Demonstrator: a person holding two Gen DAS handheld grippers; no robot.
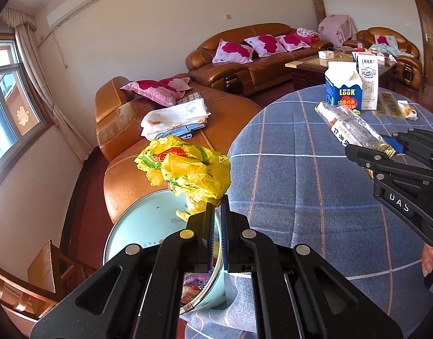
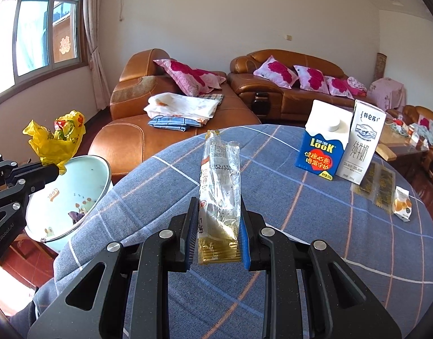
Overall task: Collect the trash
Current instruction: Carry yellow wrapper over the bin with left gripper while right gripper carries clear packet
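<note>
Your left gripper [image 1: 215, 206] is clamped on a crumpled yellow bag [image 1: 188, 169] with red and green print; in the left wrist view it bunches up at centre frame, directly above the pale green bin [image 1: 148, 223]. Your right gripper [image 2: 217, 223] grips a long clear wrapper [image 2: 219, 186] with a gold crimped end and brown-and-white print; in the right wrist view it stands upright at centre, over the blue checked table [image 2: 301, 240].

The bin's inside shows only partly: in the left view your own fingers cover most of its mouth, and in the right view you see a few scraps at the bottom, too small to name. The print on the wrapper is too distorted to read. Your left gripper is cut off at the left edge of the right view, and your right one at the right edge of the left view.

On the table, at the right of the right view, you have two cartons standing side by side, one blue [image 2: 323, 147] and one white [image 2: 363, 147]. Below them lie two flat sachets [image 2: 377, 186] with gold print and one small white packet [image 2: 402, 204]. There is one bin.
</note>
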